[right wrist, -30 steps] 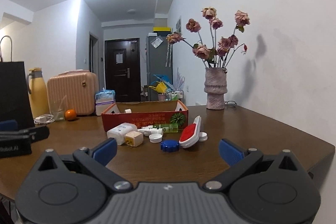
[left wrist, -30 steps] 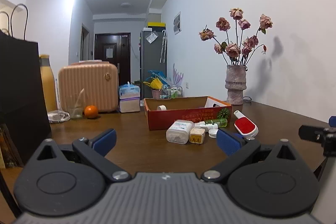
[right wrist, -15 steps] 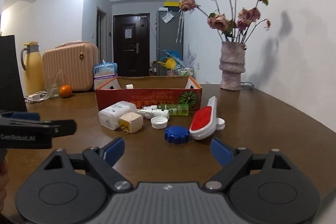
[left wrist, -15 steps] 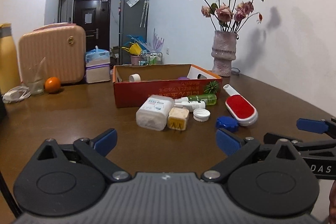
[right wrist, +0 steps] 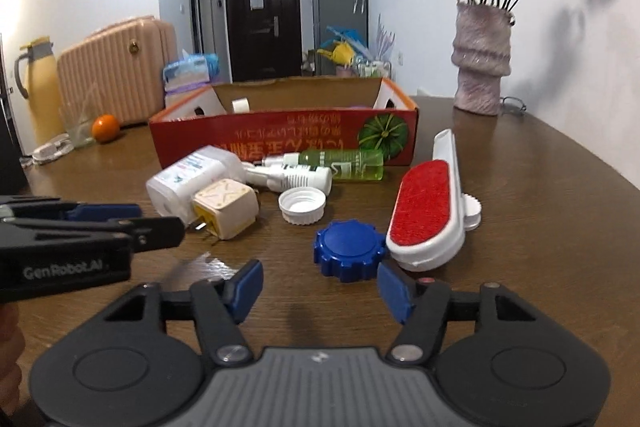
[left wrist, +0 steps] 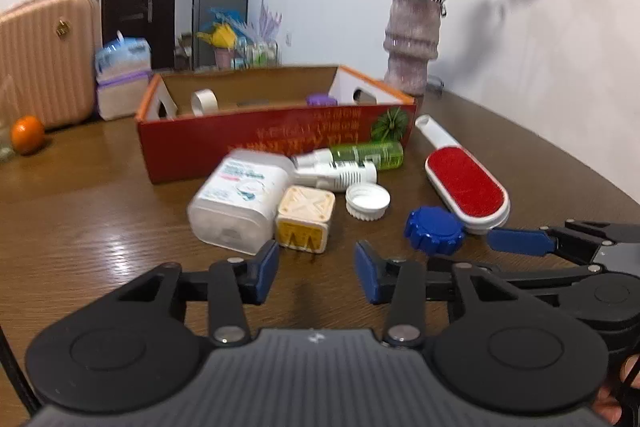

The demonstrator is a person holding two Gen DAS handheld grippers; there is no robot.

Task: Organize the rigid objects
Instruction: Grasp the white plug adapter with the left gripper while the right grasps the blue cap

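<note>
Left wrist view: both claws have dropped in close over the last second. The left claw (left wrist: 316,269) sits partly open and empty, lower centre, before the cream cube (left wrist: 306,219). The right claw (right wrist: 320,285), also open and empty, faces the blue cap (right wrist: 348,249). Looks like pickups for the red box (left wrist: 276,135) come next.

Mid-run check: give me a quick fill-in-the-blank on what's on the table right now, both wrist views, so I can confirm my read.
1. The lint brush has a pad coloured ____.
2. The scalloped cap just ahead of the right gripper is coloured ____.
3. The roll of tape lies inside the ____.
4. The jaws of the left gripper are ____, holding nothing.

Missing words: red; blue; cardboard box; open
</note>
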